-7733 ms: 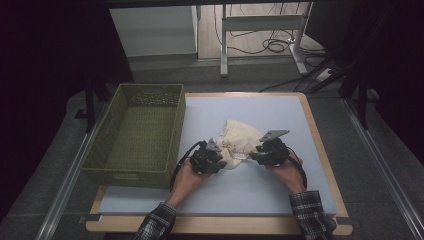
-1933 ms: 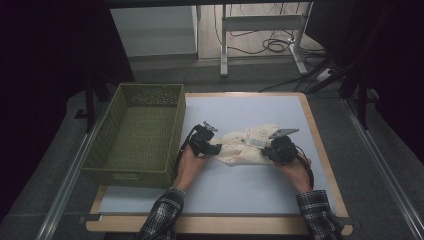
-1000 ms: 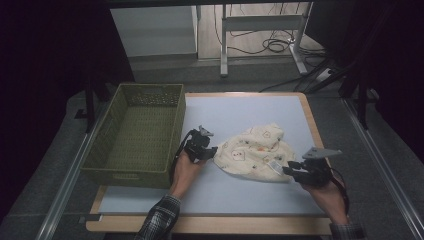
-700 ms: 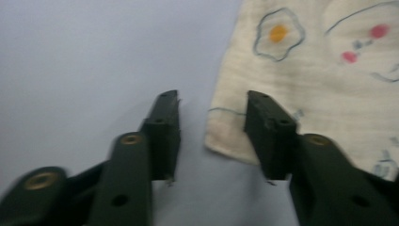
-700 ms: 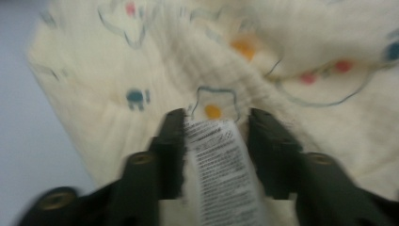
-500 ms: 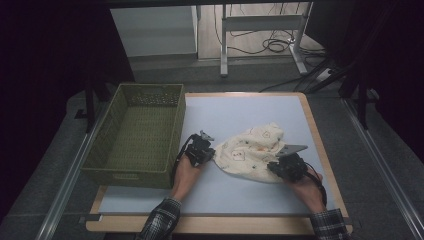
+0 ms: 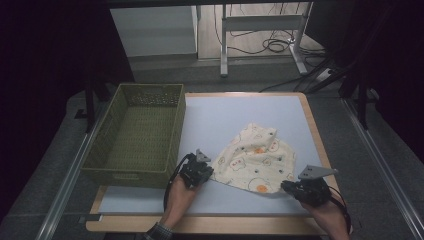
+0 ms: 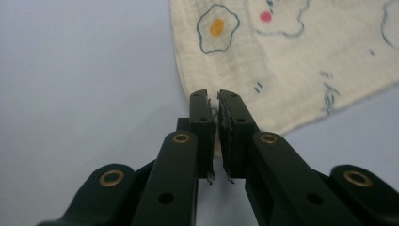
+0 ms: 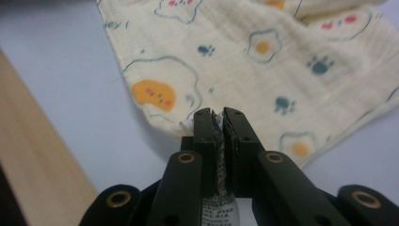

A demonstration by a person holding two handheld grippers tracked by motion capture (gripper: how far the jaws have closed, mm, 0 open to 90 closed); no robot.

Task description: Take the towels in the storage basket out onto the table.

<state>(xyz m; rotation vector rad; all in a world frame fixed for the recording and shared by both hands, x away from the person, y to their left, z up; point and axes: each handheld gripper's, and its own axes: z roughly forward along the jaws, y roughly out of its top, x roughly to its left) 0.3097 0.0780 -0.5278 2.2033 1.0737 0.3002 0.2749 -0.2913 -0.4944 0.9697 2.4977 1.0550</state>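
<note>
cloth [image 7: 255,162] lies between both grippers: left gripper [image 7: 196,172] pinches its near-left corner, right gripper [image 7: 305,189] pinches its near-right edge and care tag, print unreadable.

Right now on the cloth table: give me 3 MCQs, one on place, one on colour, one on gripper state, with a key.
1. Where does the basket stand relative to the cloth?
A. at its left
B. at its right
C. on top of it

2. What colour is the basket?
A. red
B. olive green
C. white

3. How are the left gripper and the right gripper set?
A. both wide open above the cloth
B. one in the basket
C. each shut on a cloth edge

Key: 1 A, the high view shows the basket on the table's left part. 2 B, its woven walls are green. 3 C, each gripper view shows the jaws pinching fabric.
</note>
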